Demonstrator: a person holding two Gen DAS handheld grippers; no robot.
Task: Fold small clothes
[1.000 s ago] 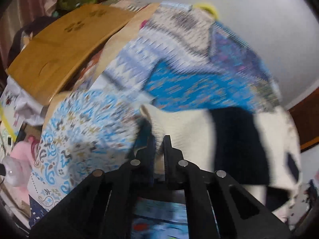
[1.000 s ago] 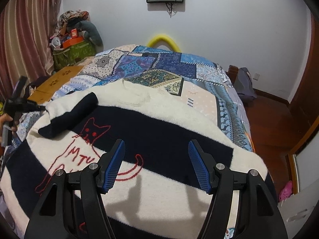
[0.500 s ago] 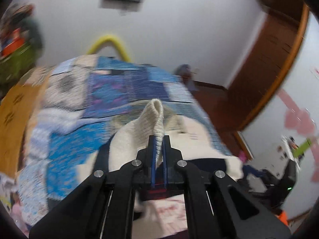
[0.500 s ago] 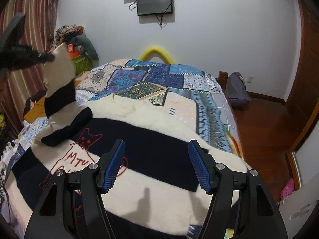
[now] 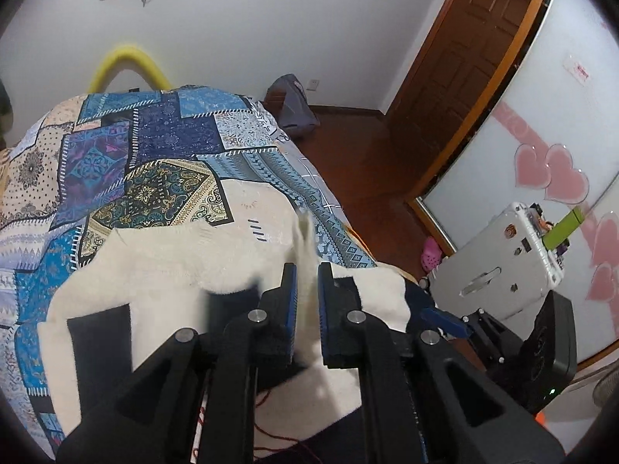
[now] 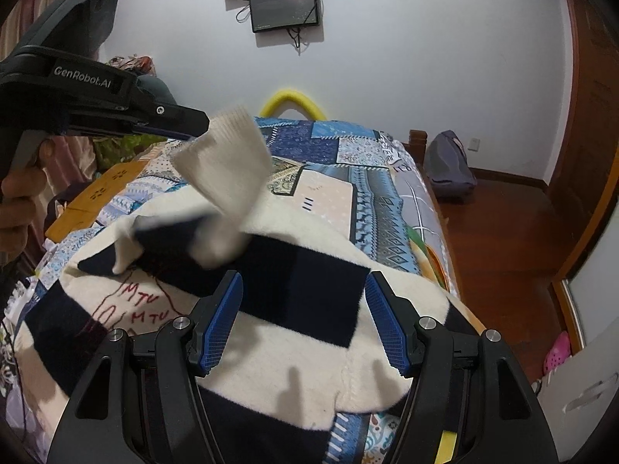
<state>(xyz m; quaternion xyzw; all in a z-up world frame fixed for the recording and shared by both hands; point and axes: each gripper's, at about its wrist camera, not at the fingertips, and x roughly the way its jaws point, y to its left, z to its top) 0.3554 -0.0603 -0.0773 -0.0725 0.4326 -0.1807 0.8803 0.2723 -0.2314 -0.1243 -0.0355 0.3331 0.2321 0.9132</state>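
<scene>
A cream and navy striped sweater with red stitched letters lies spread on the bed. My left gripper is shut on the cream cuff of its sleeve and holds it lifted above the sweater's body; the gripper also shows in the right wrist view at upper left. The sleeve hangs blurred down to the sweater. My right gripper is open and empty, low over the sweater's near right part.
The bed has a blue patchwork quilt. A wooden board lies at the bed's left side. A wooden floor, a bag and a door are to the right. A grey case stands by the bed corner.
My left gripper has lifted the sleeve cuff and carried it up and rightward over the sweater's body. My right gripper has stayed open, drifting slightly.
</scene>
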